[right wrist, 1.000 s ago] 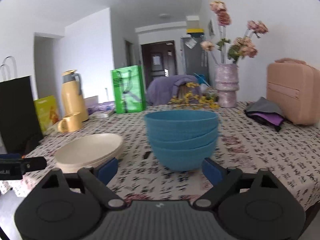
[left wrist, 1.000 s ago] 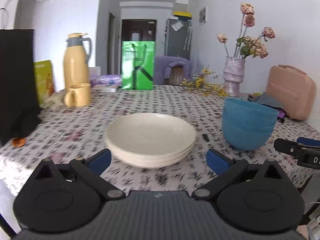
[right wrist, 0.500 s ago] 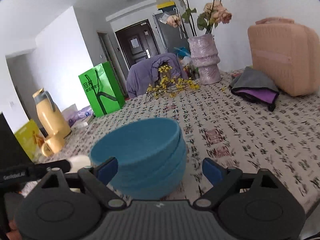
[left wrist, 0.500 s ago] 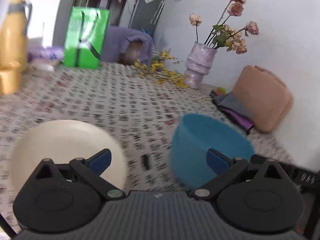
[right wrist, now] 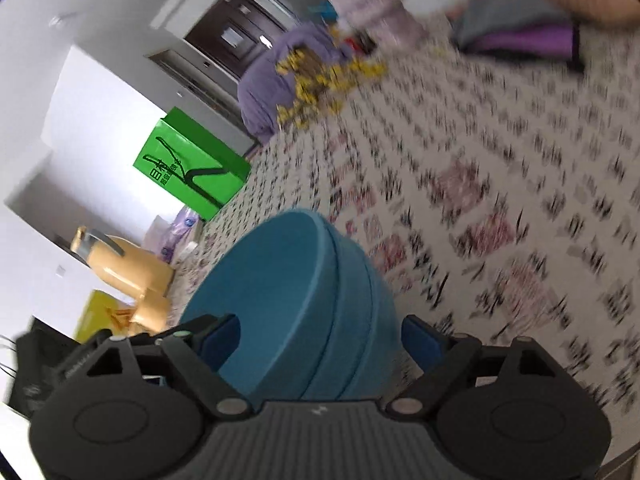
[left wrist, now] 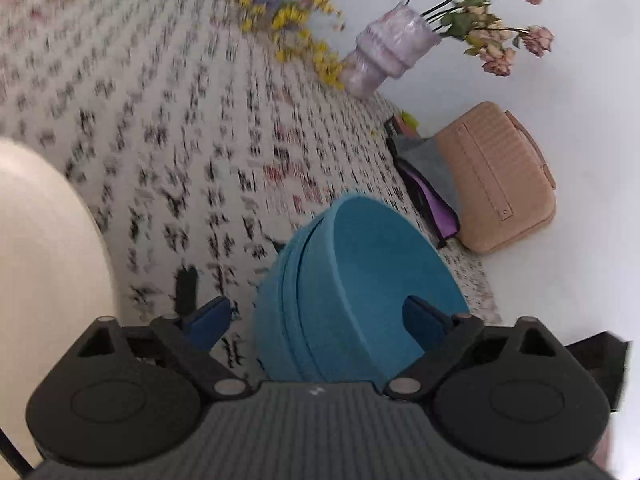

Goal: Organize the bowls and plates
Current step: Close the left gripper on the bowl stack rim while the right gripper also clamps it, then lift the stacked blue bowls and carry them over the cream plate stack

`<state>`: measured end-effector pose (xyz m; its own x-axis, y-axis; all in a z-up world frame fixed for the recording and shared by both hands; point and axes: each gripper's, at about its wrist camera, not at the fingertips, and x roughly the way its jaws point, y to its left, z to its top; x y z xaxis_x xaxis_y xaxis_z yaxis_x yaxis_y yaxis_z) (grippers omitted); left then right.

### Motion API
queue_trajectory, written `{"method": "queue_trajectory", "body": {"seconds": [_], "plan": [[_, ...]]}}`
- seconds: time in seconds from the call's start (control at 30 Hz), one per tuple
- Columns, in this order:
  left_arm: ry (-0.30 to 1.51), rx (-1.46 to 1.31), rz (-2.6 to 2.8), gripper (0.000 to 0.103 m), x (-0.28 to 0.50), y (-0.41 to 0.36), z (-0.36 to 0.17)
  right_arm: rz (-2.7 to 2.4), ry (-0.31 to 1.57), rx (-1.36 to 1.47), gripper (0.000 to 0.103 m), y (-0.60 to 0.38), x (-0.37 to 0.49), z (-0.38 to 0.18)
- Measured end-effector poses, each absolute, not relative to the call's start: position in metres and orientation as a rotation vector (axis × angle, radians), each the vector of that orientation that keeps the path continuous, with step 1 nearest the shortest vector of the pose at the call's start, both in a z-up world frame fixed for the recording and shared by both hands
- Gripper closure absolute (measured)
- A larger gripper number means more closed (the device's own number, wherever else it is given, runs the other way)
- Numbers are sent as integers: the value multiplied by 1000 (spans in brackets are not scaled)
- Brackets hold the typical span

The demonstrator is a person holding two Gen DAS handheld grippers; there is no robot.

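Observation:
A stack of blue bowls (left wrist: pixel 360 280) stands on the patterned tablecloth; it also shows in the right wrist view (right wrist: pixel 304 312). My left gripper (left wrist: pixel 316 320) is open and tilted, one finger inside the top bowl and one outside the left wall. My right gripper (right wrist: pixel 320 340) is open and straddles the stack's right wall the same way. A stack of cream plates (left wrist: pixel 44 248) lies at the left edge of the left wrist view.
A lilac vase with dried roses (left wrist: pixel 388 52), yellow flowers (left wrist: pixel 304 32), a pink case (left wrist: pixel 500 176) and folded cloths (left wrist: pixel 428 176) lie beyond the bowls. A green bag (right wrist: pixel 192 168), a yellow jug (right wrist: pixel 116 264) and a yellow mug (right wrist: pixel 150 312) stand at the left.
Both grippers have moved in over the blue bowls and tilted, the left swinging right away from the plates. Each now straddles the stack's rim. The bowls have not moved.

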<state>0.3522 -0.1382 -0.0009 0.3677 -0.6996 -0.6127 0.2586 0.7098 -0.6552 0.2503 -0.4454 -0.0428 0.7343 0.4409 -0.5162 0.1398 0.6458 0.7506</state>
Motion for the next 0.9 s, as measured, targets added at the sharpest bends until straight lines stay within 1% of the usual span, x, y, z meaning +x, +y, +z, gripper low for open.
{"method": "queue_trajectory", "body": {"seconds": [0.07, 0.23, 0.27, 0.33, 0.37, 0.47, 0.53, 0.6, 0.73, 0.9], "plan": [[1050, -521, -658, 22, 357, -139, -6, 196, 776, 904, 17, -447, 255, -49], [1091, -542, -669, 27, 357, -141, -18, 214, 813, 949, 19, -449, 261, -58], [1095, -544, -666, 28, 356, -142, -19, 217, 827, 958, 22, -449, 263, -61], [1093, -523, -651, 36, 354, -143, -19, 218, 849, 974, 27, -449, 265, -66], [1095, -517, -641, 40, 354, -143, -19, 211, 854, 981, 32, -449, 265, -68], [1108, -534, -628, 43, 356, -141, -20, 192, 859, 998, 38, -451, 265, -72], [1108, -528, -619, 44, 355, -141, -19, 190, 862, 990, 39, -451, 265, -71], [1106, -521, -611, 45, 353, -142, -18, 181, 870, 975, 44, -450, 266, -70], [1100, -514, -589, 49, 352, -141, -16, 175, 878, 979, 46, -450, 266, -69], [1085, -519, -590, 49, 350, -138, -10, 177, 876, 975, 47, -447, 268, -65]]}}
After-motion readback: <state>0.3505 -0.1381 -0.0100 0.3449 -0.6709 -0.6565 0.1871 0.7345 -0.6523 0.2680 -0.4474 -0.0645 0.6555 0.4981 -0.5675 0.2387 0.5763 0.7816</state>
